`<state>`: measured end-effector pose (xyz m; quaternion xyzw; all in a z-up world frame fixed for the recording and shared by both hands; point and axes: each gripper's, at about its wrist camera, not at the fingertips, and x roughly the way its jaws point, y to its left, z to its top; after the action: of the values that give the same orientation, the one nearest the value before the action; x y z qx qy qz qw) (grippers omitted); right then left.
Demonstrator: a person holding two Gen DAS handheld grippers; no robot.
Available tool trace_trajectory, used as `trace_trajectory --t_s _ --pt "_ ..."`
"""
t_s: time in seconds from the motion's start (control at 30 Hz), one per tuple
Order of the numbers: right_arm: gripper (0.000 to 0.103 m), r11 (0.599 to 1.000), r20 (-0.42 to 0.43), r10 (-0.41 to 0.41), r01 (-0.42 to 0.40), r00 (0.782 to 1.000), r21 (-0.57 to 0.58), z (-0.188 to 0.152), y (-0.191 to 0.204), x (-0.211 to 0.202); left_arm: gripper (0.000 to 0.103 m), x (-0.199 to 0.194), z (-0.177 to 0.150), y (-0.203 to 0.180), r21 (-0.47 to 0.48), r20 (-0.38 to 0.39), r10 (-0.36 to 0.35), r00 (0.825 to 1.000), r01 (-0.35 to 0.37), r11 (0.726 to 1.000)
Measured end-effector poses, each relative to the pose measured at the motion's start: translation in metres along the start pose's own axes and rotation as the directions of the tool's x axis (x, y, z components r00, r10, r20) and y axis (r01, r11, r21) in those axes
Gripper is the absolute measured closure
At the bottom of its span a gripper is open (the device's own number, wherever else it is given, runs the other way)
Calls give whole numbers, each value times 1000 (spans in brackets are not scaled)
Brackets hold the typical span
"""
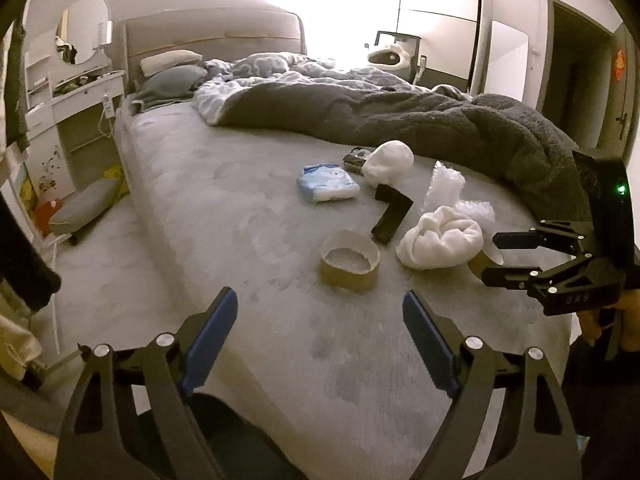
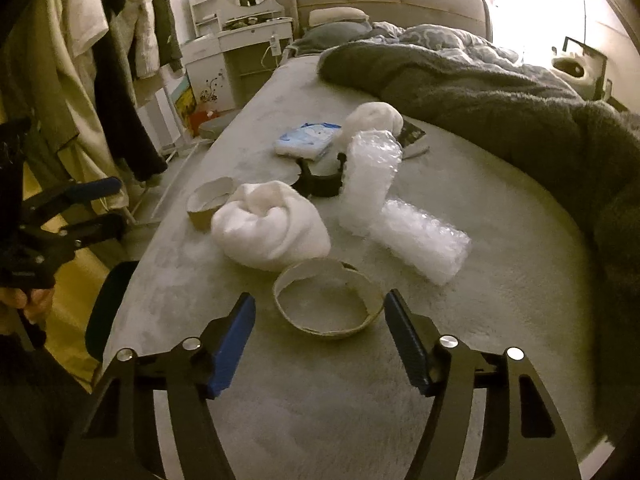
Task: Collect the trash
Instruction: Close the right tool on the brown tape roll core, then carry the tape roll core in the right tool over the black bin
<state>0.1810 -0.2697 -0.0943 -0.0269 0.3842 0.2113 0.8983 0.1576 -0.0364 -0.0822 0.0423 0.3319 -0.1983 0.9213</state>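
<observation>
Grey bed (image 1: pixel 240 216): white rolled towel (image 1: pixel 440 242) half hides brown cardboard tape ring (image 2: pixel 328 300); my right tongs (image 2: pixel 320 312) and left tongs (image 1: pixel 320 312) gape, nothing gripped.

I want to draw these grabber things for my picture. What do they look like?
Each is a black plastic claw with two long fingers, blue ribbed pads inside the tips and shiny silver bolts at the joints. The right gripper has a tall black handle with a small green light and pale letters on its body. A dark sleeve shows below.
</observation>
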Motion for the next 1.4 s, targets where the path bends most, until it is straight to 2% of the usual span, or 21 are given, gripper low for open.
trace_trajectory --t_s 0.13,0.33,0.53,0.8,0.83,0.9,0.93,1.2,1.4 --pt "44 1000 -17 -7 8 1000 16 -2 -6 3 17 15 3 -1 -4 -7 -18 1000 18 1000" --pt "45 998 -6 39 -38 999 46 -1 -11 3 18 30 12 -11 -1 6 -40 999 40 999" --pt "47 998 -18 47 -47 999 39 0 -10 5 26 50 13 -16 6 -29 -32 999 32 999" --pt "47 996 33 29 -31 999 83 2 -23 -9 36 65 16 -14 -22 -39 -31 999 30 999" --pt "47 996 39 26 -29 999 87 3 -24 -11 39 66 16 -16 -20 -43 -28 999 27 999" --pt "47 995 56 25 -30 998 91 5 -24 -15 50 70 17 -18 -17 -58 -18 998 17 1000" --pt "47 995 61 26 -31 998 91 6 -23 -16 53 70 17 -17 -24 -63 -26 998 24 999" --pt "47 996 106 58 -65 993 62 27 2 -24 55 53 21 -8 -83 -30 -6 1000 4 997" --pt "47 997 104 68 -71 992 22 37 23 -26 55 31 22 15 -149 -14 53 999 -54 987"
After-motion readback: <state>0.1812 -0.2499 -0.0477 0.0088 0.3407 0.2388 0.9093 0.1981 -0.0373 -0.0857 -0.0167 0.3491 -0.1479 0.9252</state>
